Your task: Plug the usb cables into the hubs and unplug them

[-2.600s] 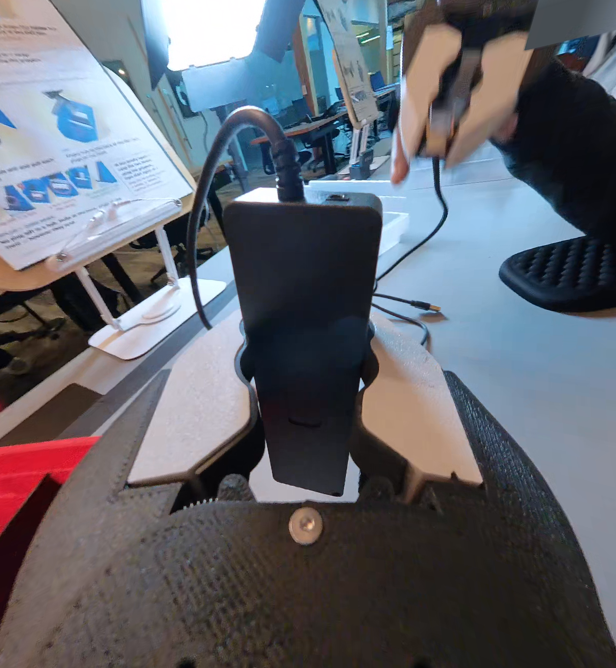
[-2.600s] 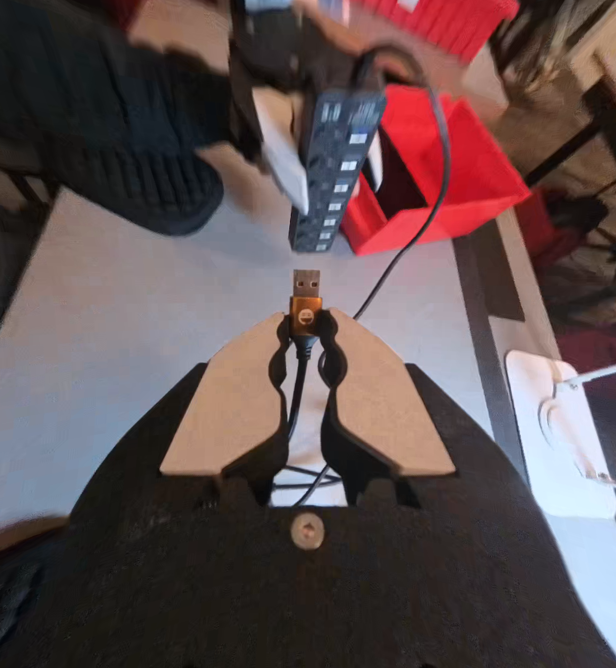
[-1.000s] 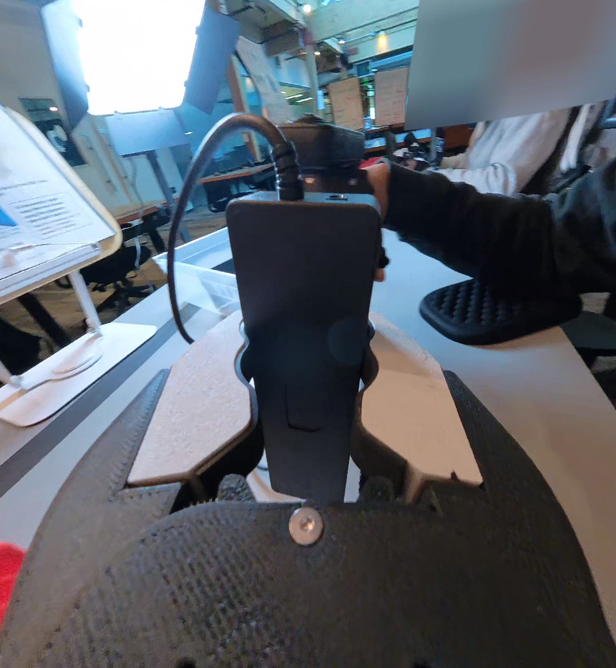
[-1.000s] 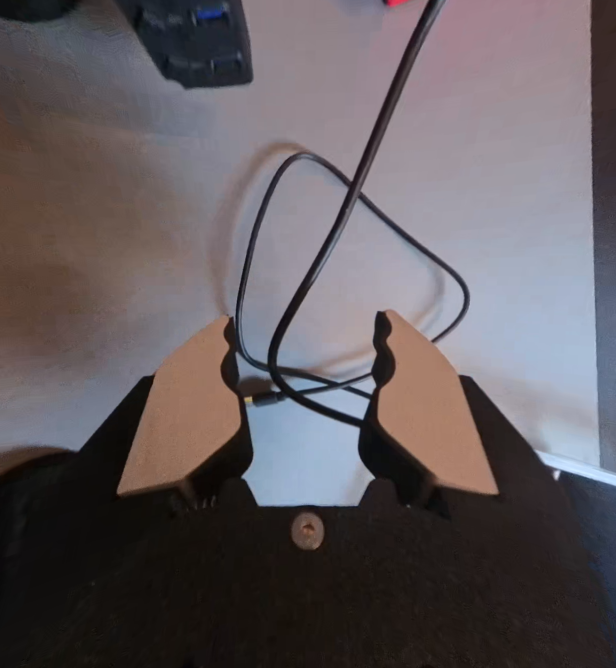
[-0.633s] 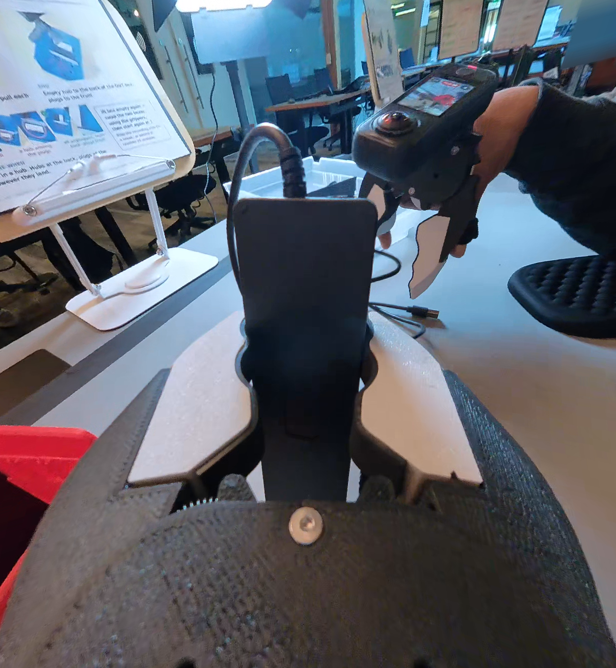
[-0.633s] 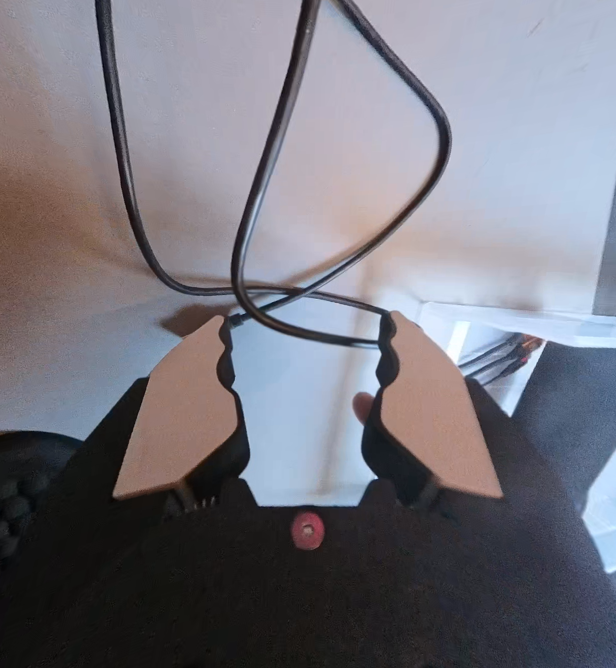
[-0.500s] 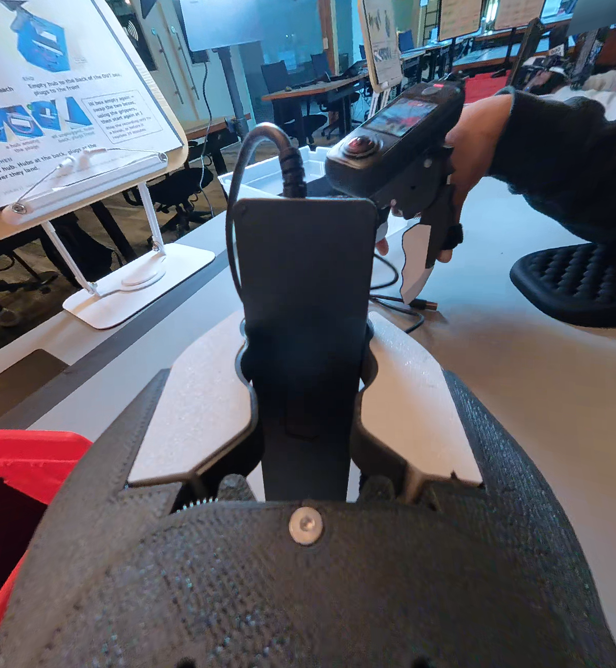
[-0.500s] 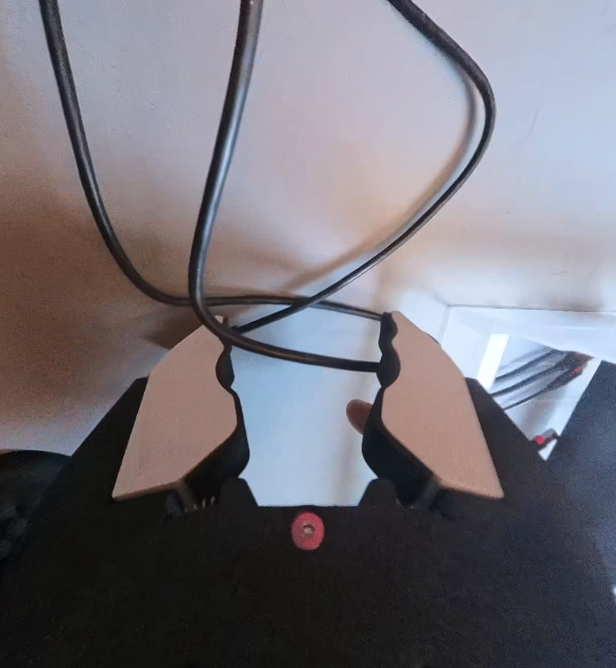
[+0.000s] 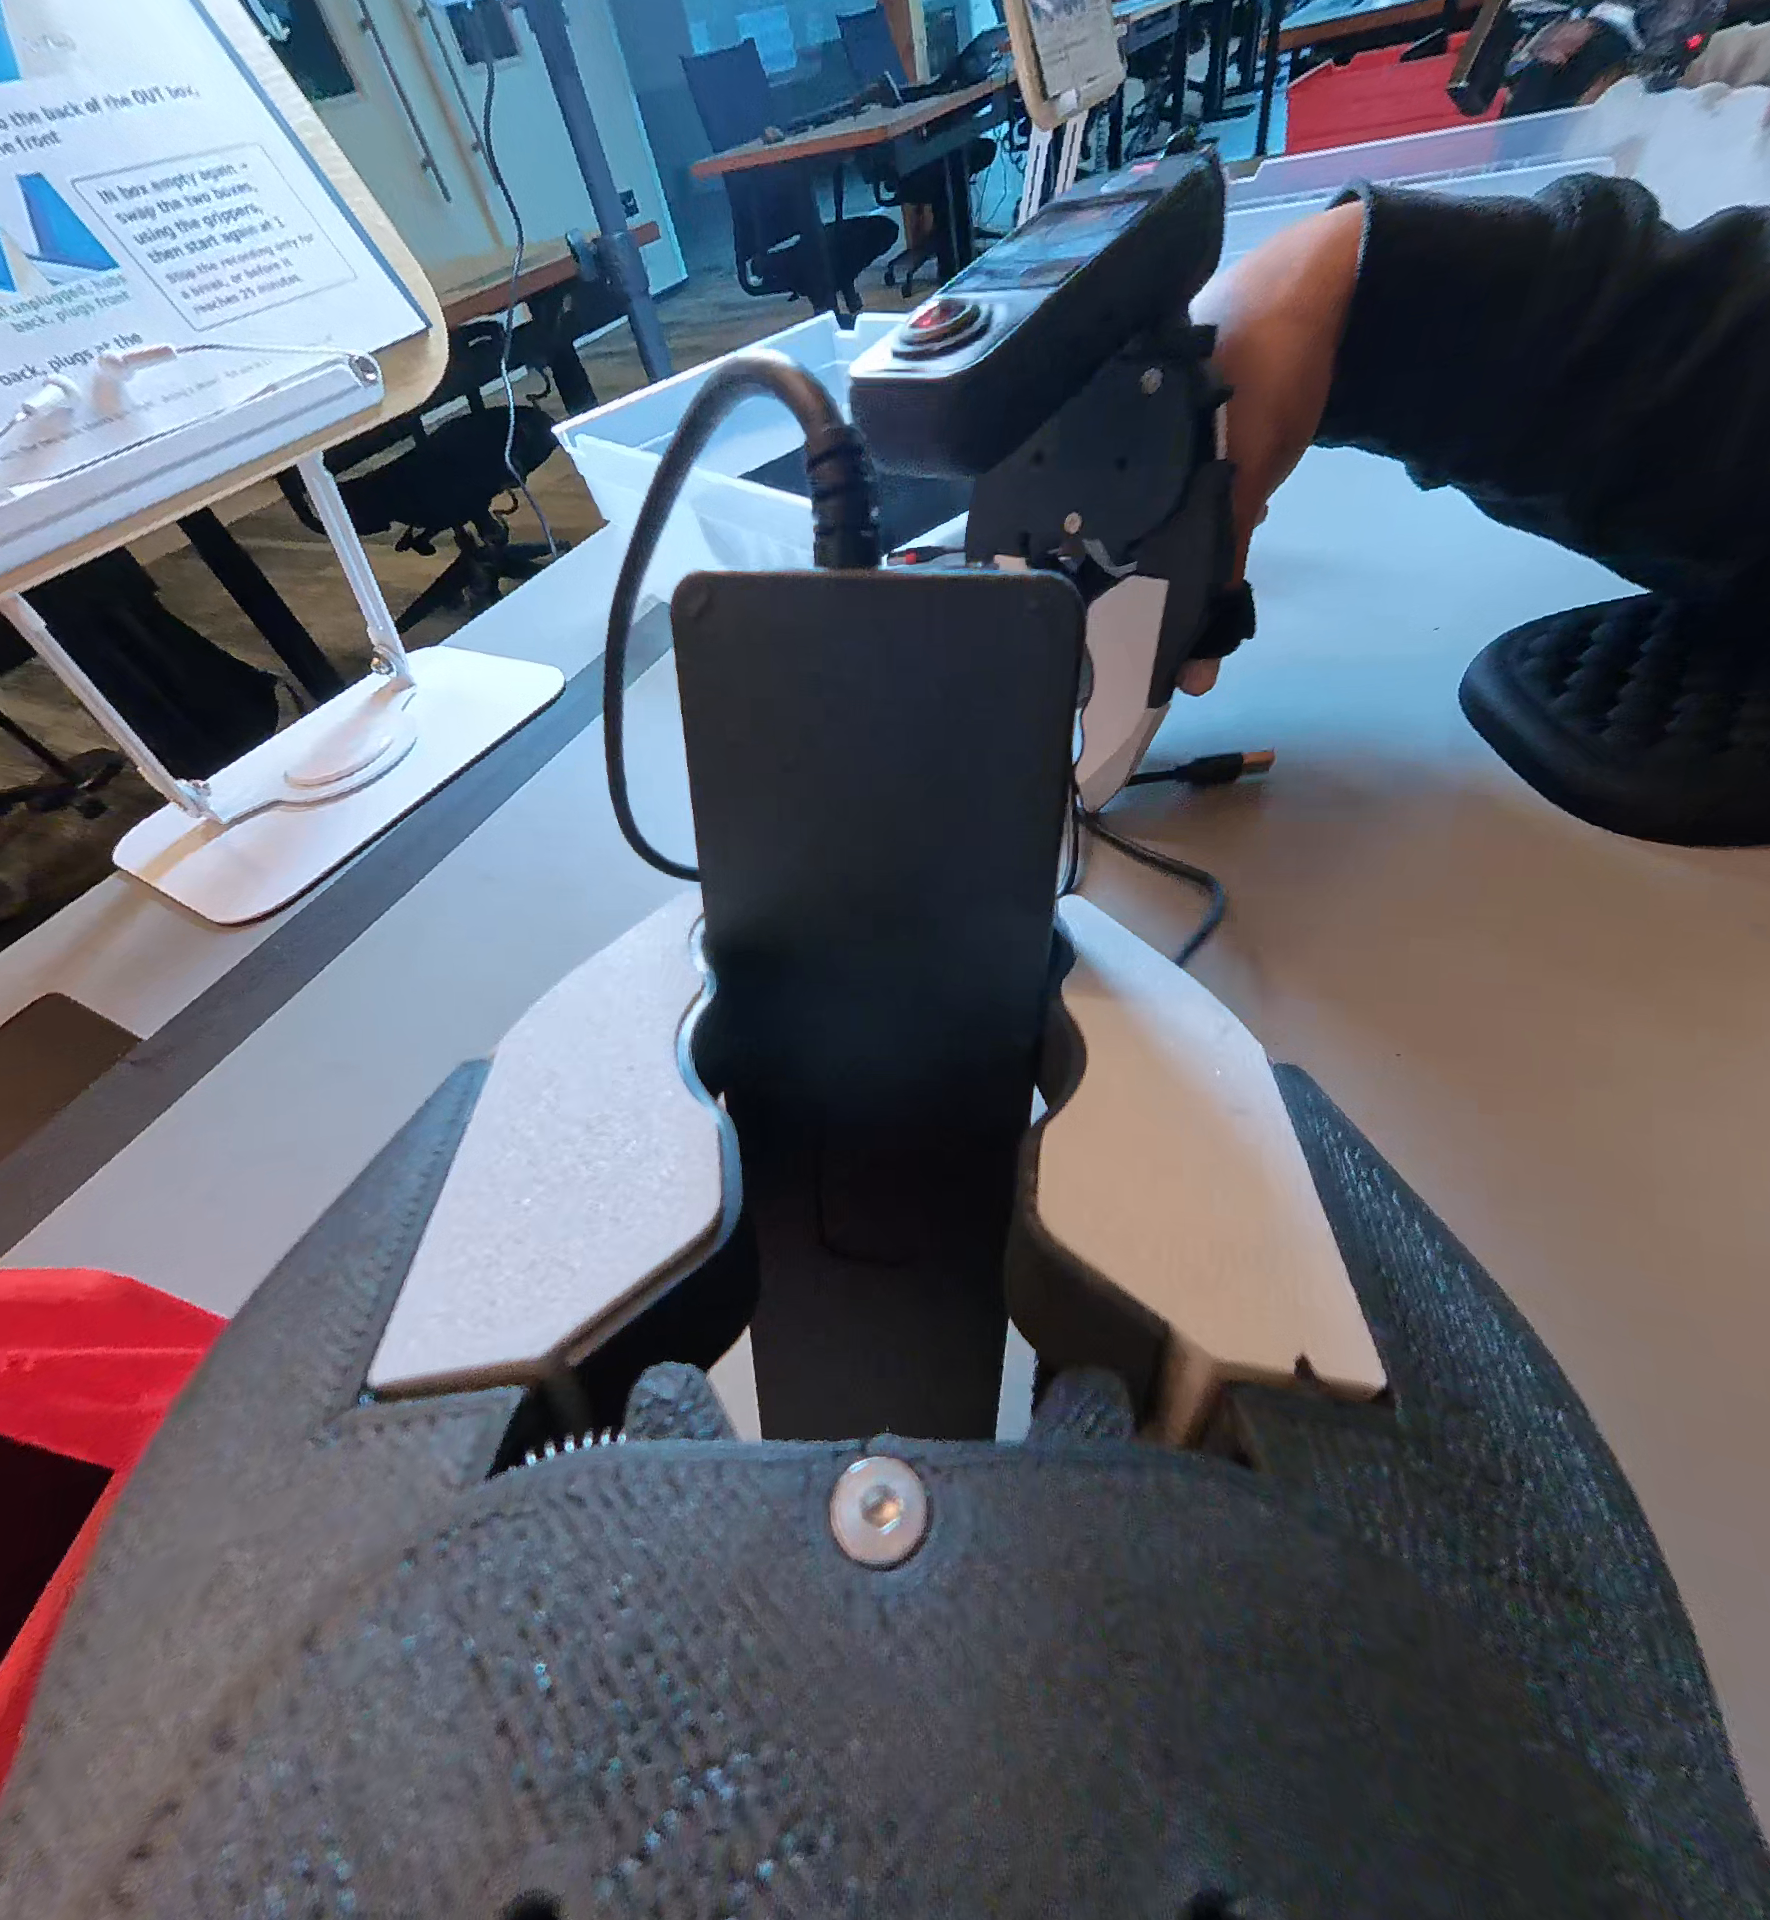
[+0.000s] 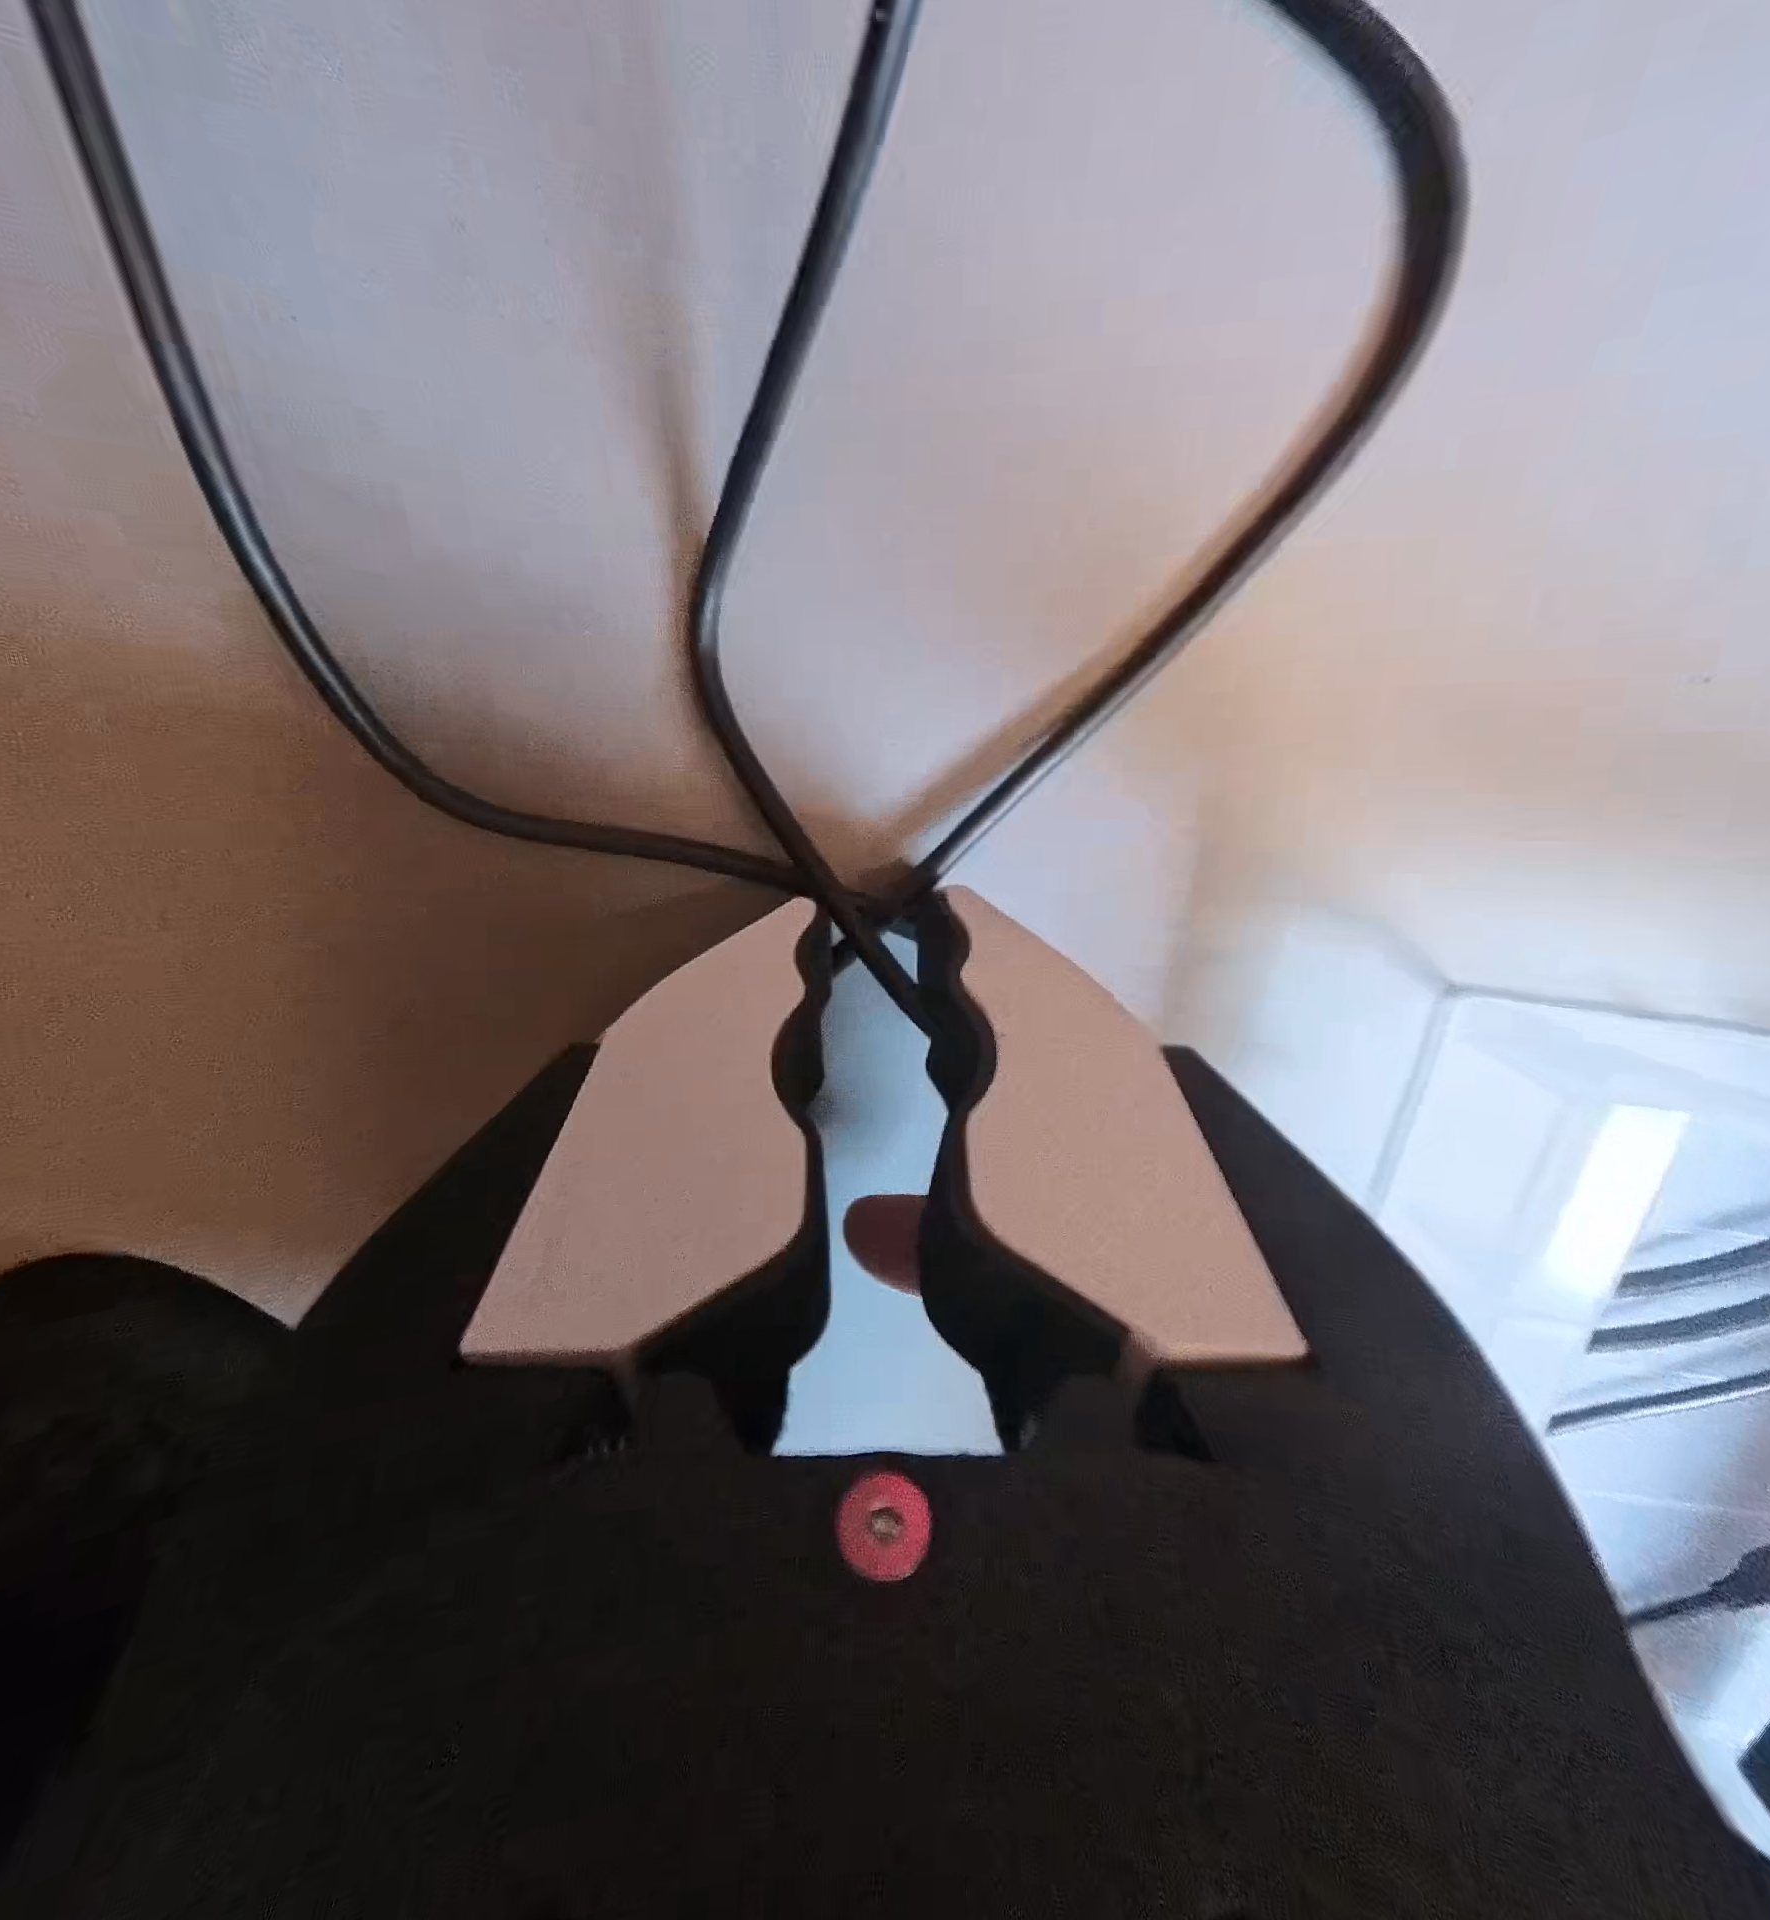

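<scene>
My left gripper is shut on a black USB hub and holds it upright above the table. The hub's thick black lead curves from its top end down to the left. My right gripper points down at the table, its fingers closed to a narrow gap on a thin black USB cable where two strands cross at the tips. In the left wrist view the right gripper stands just behind the hub, and the cable's plug lies on the table beside its tip.
A white document stand is at the left and a white tray stands behind the hub; the tray also shows in the right wrist view. A red bin is at the near left. A black mesh pad lies at the right. Across from one pair of fingers to the other is roughly 20 cm.
My right gripper has dropped to the table and closed from wide open onto the crossed cable strands. The left gripper has tilted down with the hub still held.
</scene>
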A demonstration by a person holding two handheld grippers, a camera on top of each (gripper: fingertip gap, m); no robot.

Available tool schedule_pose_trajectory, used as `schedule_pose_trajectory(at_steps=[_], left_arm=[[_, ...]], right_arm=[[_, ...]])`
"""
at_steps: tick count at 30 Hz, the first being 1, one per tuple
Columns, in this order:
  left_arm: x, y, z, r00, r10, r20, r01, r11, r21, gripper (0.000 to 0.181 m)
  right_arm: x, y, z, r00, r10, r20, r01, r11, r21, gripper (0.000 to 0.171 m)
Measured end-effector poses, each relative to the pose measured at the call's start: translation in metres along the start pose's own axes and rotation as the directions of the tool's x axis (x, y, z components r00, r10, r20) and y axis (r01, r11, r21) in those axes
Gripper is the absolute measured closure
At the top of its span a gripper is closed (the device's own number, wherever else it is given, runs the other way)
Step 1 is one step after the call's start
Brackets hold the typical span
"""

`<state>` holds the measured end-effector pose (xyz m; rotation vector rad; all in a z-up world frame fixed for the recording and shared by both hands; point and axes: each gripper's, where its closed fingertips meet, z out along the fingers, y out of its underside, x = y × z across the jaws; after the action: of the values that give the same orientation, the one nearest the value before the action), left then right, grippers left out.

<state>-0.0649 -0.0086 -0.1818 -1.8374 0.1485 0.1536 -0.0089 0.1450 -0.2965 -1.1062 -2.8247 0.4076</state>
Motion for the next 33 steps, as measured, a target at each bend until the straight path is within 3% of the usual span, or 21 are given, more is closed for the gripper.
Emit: schedule_pose_trajectory(at_steps=[1, 6, 11, 15, 19, 22, 26, 29, 33], left_arm=[[-0.002, 0.002, 0.000, 1.000, -0.005, 0.007, 0.005, 1.000, -0.008, 0.123], [-0.019, 0.011, 0.000, 0.993, -0.089, 0.071, 0.092, 0.995, -0.041, 0.123], [-0.031, 0.023, 0.000, 0.973, -0.215, 0.088, 0.221, 0.973, -0.068, 0.123], [-0.017, 0.023, -0.001, 0.975, -0.224, -0.008, 0.222, 0.969, -0.110, 0.123], [0.029, 0.022, 0.003, 0.957, -0.170, -0.236, 0.134, 0.978, -0.160, 0.123], [0.066, 0.024, 0.004, 0.913, -0.146, -0.382, 0.072, 0.977, -0.201, 0.123], [0.089, 0.031, 0.005, 0.880, -0.151, -0.450, 0.028, 0.963, -0.268, 0.123], [0.094, 0.032, 0.002, 0.854, -0.214, -0.474, 0.068, 0.950, -0.306, 0.123], [0.094, 0.030, -0.001, 0.814, -0.307, -0.494, 0.148, 0.931, -0.335, 0.123]], right_arm=[[-0.003, -0.003, -0.001, 1.000, -0.027, 0.010, 0.027, 0.999, 0.020, 0.158], [-0.025, -0.049, -0.048, 0.989, -0.147, 0.018, 0.135, 0.941, 0.312, 0.163], [-0.067, -0.075, -0.086, 0.941, -0.328, -0.089, 0.336, 0.860, 0.383, 0.164], [-0.104, -0.102, -0.111, 0.876, -0.450, -0.175, 0.476, 0.743, 0.471, 0.164], [-0.124, -0.129, -0.129, 0.790, -0.498, -0.357, 0.612, 0.608, 0.506, 0.164], [-0.128, -0.137, -0.122, 0.743, -0.513, -0.430, 0.669, 0.592, 0.450, 0.164], [-0.116, -0.136, -0.102, 0.703, -0.525, -0.480, 0.699, 0.637, 0.326, 0.160], [-0.114, -0.129, -0.096, 0.685, -0.546, -0.482, 0.705, 0.662, 0.252, 0.159], [-0.126, -0.120, -0.093, 0.703, -0.577, -0.416, 0.699, 0.668, 0.254, 0.142]])
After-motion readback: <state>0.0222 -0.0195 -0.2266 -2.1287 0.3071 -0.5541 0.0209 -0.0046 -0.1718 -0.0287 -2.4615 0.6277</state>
